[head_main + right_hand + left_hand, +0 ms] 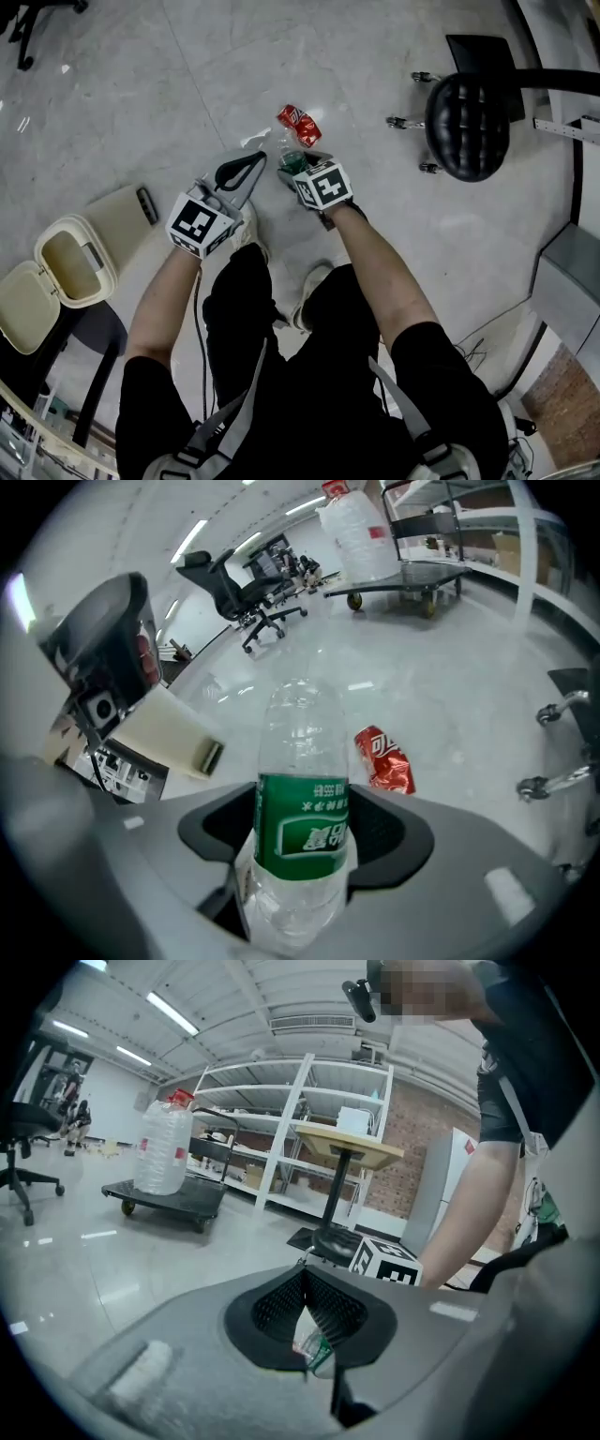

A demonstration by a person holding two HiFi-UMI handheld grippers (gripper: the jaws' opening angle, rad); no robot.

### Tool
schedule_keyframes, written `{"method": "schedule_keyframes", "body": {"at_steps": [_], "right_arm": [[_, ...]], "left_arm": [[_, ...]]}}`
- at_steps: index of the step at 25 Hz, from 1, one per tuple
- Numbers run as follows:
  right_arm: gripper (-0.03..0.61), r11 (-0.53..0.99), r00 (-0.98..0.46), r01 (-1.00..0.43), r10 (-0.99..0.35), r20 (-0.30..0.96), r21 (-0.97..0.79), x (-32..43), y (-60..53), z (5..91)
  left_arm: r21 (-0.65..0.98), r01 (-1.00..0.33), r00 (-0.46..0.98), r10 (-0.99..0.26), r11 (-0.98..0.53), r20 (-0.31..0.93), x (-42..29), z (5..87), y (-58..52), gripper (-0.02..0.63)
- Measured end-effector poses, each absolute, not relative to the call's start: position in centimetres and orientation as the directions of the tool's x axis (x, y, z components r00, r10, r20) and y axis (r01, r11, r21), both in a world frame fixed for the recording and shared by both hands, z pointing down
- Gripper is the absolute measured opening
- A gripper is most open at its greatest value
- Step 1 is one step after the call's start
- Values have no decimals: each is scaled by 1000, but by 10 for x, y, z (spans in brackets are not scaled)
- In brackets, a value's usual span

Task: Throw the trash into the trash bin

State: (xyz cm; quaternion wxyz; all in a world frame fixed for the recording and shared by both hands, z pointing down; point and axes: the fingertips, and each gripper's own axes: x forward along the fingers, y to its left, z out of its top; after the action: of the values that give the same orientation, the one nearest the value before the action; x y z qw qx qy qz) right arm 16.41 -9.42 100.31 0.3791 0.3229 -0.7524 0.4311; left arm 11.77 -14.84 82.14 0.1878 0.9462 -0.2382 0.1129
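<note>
Clear bottle (300, 761) lengthwise between right gripper (302, 834) jaws, pointing floorward.

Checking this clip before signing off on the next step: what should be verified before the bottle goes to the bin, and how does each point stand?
1. Bottle gripped: ok. The right tool has its jaws closed on the green-label section, bottle upright.
2. Left tool free for another pick: cannot tell. Its jaw tips meet, and a pale-and-green scrap shows in the gap.
3. Trash bin open: ok. The lid is flipped back.
4. Bin on the carrying side: not ok. It stands at the person's left, while the bottle is in the right tool.
5. Floor trash cleared: not ok. A crushed red can lies ahead of the tools.
</note>
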Motion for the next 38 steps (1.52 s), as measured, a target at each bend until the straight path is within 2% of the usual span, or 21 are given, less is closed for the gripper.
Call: {"method": "schedule_keyframes", "body": {"at_steps": [4,10,17,22,29,34,38], "right_arm": [[310,387,-503,-823,-157,850,-415,190,-85,904],[310,338,-557,-821,-296,776,-460,220,-102,718],[310,199,-623,-780,-336,706,-594,224,-110,537],[310,303,-637,-770,-399,659,-561,207,-156,447],[310,509,-749,-661,-495,441,-552,142,-195,332],[310,652,-858,-513,-415,303,-559,99,-197,286],[309,736,-918,-396,-297,264,-549,72,-179,265]], "left_arm": [[333,-486,865,-390,-808,315,129,726,-144,2],[363,-549,836,-483,-753,262,112,570,-159,2],[454,-591,797,-571,-667,197,73,422,-141,2],[364,-593,799,-582,-719,151,62,342,-164,2],[225,-692,713,-698,-685,67,9,248,-190,2],[159,-803,585,-810,-574,29,-22,212,-166,2],[161,-887,438,-899,-433,-2,-48,193,-124,2]]}}
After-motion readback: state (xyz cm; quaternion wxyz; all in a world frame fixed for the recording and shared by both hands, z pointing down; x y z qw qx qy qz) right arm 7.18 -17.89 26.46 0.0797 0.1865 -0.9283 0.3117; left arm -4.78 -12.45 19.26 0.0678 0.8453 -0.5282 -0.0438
